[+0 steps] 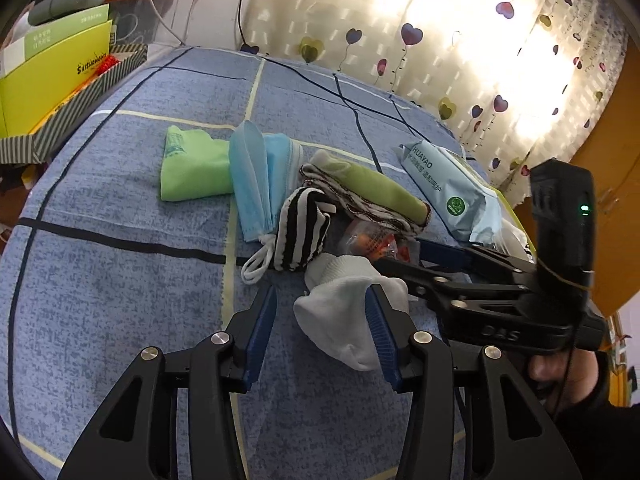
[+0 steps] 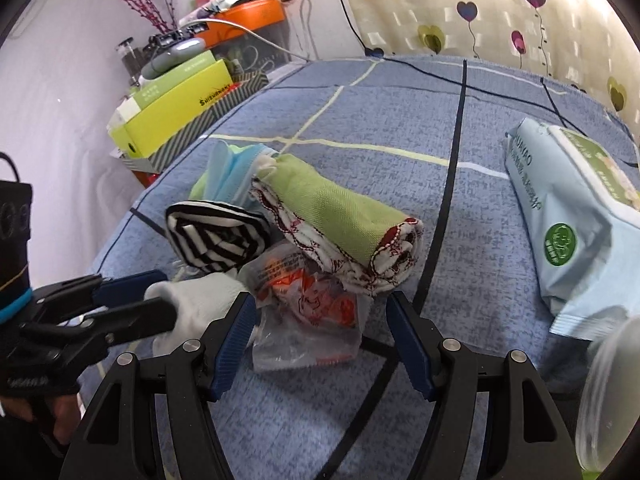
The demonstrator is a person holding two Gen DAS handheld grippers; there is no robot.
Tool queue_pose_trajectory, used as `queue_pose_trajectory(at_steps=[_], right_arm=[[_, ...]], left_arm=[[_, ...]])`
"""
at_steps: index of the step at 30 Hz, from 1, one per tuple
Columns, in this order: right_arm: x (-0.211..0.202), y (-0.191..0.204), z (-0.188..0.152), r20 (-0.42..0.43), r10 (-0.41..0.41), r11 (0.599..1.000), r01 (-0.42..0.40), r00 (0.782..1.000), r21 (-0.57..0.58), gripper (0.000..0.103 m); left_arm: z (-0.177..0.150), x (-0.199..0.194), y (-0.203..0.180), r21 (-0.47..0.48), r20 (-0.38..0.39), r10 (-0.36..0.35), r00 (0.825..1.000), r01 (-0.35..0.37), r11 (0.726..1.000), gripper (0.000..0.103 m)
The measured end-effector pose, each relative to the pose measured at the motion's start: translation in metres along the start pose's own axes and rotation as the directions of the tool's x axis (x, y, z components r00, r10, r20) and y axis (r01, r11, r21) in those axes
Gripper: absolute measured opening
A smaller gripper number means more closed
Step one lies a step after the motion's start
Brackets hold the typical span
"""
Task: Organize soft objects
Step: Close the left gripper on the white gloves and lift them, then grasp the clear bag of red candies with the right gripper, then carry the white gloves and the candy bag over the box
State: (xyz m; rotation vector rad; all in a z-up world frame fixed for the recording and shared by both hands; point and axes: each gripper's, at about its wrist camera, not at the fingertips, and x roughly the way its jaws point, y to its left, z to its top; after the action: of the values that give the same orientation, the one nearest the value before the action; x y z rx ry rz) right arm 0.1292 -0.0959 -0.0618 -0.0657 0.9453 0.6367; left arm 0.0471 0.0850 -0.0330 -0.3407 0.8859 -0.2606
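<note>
Two grippers hovering over a pile of soft things on a blue bedspread [image 1: 120, 280].

The left gripper [image 1: 320, 320] is standing with jaws apart around a white sock [image 1: 340, 320], the right blue pad hiding part of it; whether that pad is touching is unclear. The right gripper [image 2: 320, 344] is gaping over a crinkled plastic packet [image 2: 312, 308], its print too blurred to read. A striped sock [image 2: 216, 236], a rolled green cloth [image 2: 336, 216] and face masks [image 1: 256, 176] are lying just beyond; a wipes pack [image 2: 568, 232] is running off the frame edge.

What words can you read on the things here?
"HUAYAO": wipes pack.
"SUISHANGNX", last letters unsure: yellow box.
"DAS", faint: right gripper body.
Small print on the wipes pack, green boxes and orange wrapper: unreadable.
</note>
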Motion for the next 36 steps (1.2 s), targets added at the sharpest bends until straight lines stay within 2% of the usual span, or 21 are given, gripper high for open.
queue_pose_trajectory(at_steps=[2,4,5,7,8,14,23,26,28,36], right_arm=[[0.004,0.002,0.001,-0.001,-0.016,1.000,0.016,1.000,-0.006,0.068],[0.006,0.005,0.001,-0.003,-0.029,0.999,0.029,1.000,-0.018,0.061],[0.006,0.005,0.001,-0.004,-0.034,0.999,0.034,0.999,-0.025,0.045],[0.005,0.006,0.000,-0.004,-0.039,0.999,0.039,0.999,-0.038,0.038],[0.004,0.006,0.000,-0.005,-0.045,0.998,0.044,0.999,-0.048,0.030],[-0.007,0.008,-0.008,0.004,-0.045,0.995,0.045,0.999,-0.093,0.026],[-0.038,-0.006,-0.019,0.053,-0.059,0.995,0.063,0.997,-0.074,0.020],[-0.049,-0.008,-0.020,0.079,-0.061,0.995,0.067,0.995,-0.071,0.020],[-0.054,-0.010,-0.020,0.091,-0.061,0.995,0.068,0.994,-0.068,0.019],[-0.079,-0.012,-0.020,0.157,-0.059,0.996,0.069,0.986,-0.062,0.019]], left_arm=[[0.000,0.001,0.001,-0.008,-0.005,-0.015,1.000,0.014,1.000,0.047],[-0.002,0.003,-0.001,-0.010,-0.014,-0.034,0.999,0.034,0.999,0.048],[-0.002,0.004,-0.002,-0.009,-0.021,-0.044,0.999,0.044,0.999,0.048],[-0.004,0.008,-0.005,-0.006,-0.035,-0.062,0.997,0.061,0.998,0.048],[-0.004,0.011,-0.007,-0.007,-0.042,-0.065,0.997,0.064,0.998,0.048],[-0.004,0.026,-0.024,0.012,-0.077,-0.078,0.994,0.079,0.997,0.048],[-0.004,0.038,-0.038,0.013,-0.089,-0.064,0.994,0.065,0.998,0.047],[-0.004,0.039,-0.045,0.030,-0.092,-0.058,0.994,0.061,0.998,0.041],[-0.003,0.037,-0.047,0.034,-0.087,-0.051,0.995,0.054,0.998,0.037],[0.008,0.013,-0.053,0.051,-0.013,-0.030,0.999,0.031,0.998,0.036]])
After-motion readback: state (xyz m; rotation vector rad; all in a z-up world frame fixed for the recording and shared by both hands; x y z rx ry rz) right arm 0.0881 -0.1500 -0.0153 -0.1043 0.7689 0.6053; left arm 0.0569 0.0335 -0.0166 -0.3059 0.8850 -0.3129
